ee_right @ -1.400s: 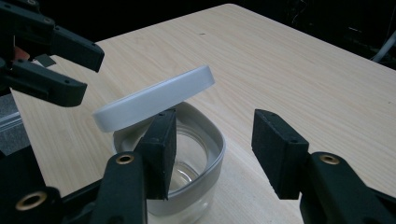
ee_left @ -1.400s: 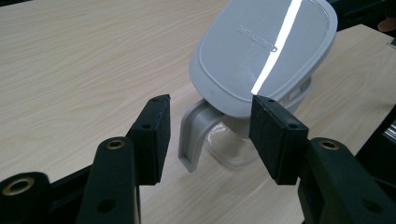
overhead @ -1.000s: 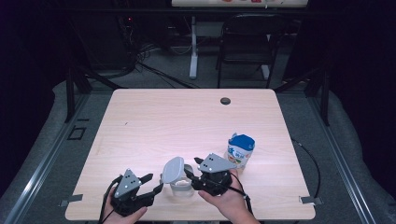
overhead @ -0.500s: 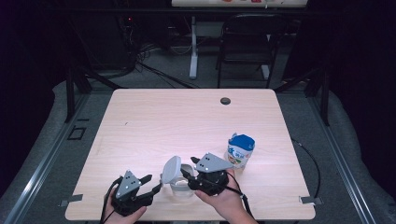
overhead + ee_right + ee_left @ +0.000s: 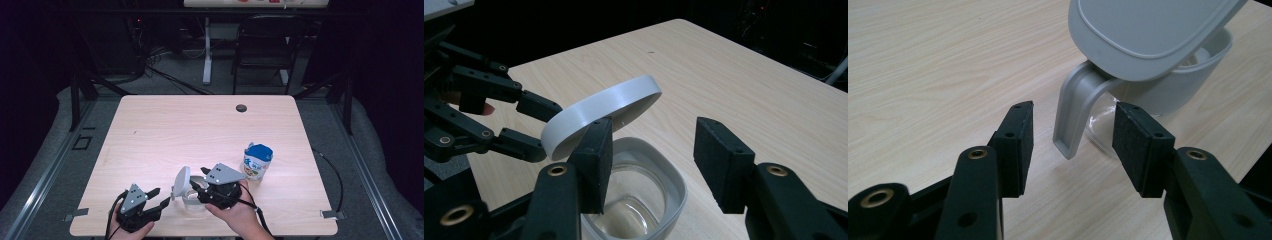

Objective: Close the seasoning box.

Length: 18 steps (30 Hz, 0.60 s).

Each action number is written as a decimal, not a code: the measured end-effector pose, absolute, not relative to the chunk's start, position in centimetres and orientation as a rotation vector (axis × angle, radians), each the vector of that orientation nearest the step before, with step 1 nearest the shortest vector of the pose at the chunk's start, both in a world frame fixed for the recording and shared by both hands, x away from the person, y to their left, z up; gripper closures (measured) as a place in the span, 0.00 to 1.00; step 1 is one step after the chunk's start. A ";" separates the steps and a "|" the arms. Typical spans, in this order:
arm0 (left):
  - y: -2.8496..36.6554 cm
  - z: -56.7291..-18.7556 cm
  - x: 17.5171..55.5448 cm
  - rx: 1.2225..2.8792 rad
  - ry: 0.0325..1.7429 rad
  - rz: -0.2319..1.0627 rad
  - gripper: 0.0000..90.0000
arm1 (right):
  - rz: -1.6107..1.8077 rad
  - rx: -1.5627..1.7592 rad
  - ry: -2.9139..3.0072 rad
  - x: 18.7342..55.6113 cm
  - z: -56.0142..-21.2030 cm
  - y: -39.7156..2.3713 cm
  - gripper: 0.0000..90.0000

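**Jug lid tipped open between my two grippers**

I have the small clear jug (image 5: 192, 197) near the front edge of the table (image 5: 200, 130), its white hinged lid (image 5: 180, 182) standing up and tilted toward my left side. My left gripper (image 5: 156, 197) sits just beside it with its pads spread wide; in the left gripper view the grey handle (image 5: 1075, 117) hangs between the pads without either one touching it, and the jaws have just been closing a little. My right gripper (image 5: 196, 186) hovers over the jug's open mouth (image 5: 634, 200), jaws apart (the left pad is close under the lid's rim, but I cannot tell whether it touches). A blue-capped bottle (image 5: 257, 161) stands just to the right of my right hand.
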<state>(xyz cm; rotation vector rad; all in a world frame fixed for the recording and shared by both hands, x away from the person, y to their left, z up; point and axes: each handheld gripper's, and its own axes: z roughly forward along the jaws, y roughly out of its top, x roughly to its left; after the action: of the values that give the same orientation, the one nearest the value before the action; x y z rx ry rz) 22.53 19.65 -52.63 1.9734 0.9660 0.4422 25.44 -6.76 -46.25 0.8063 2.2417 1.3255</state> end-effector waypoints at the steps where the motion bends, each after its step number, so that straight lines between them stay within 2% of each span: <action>1: 19.7 -52.7 22.5 1.973 0.966 0.441 0.58 | 1.324 0.805 2.242 25.4 -46.2 -6.7 0.56; 18: 19.9 -53.2 22.7 1.961 0.981 0.430 0.57 | 1.350 0.786 2.250 25.6 -45.9 -5.2 0.55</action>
<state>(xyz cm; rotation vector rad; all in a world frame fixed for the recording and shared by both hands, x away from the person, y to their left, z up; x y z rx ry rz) 22.65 19.90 -53.15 1.9611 0.9808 0.4305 25.56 -5.17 -45.90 0.7856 2.2500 1.3502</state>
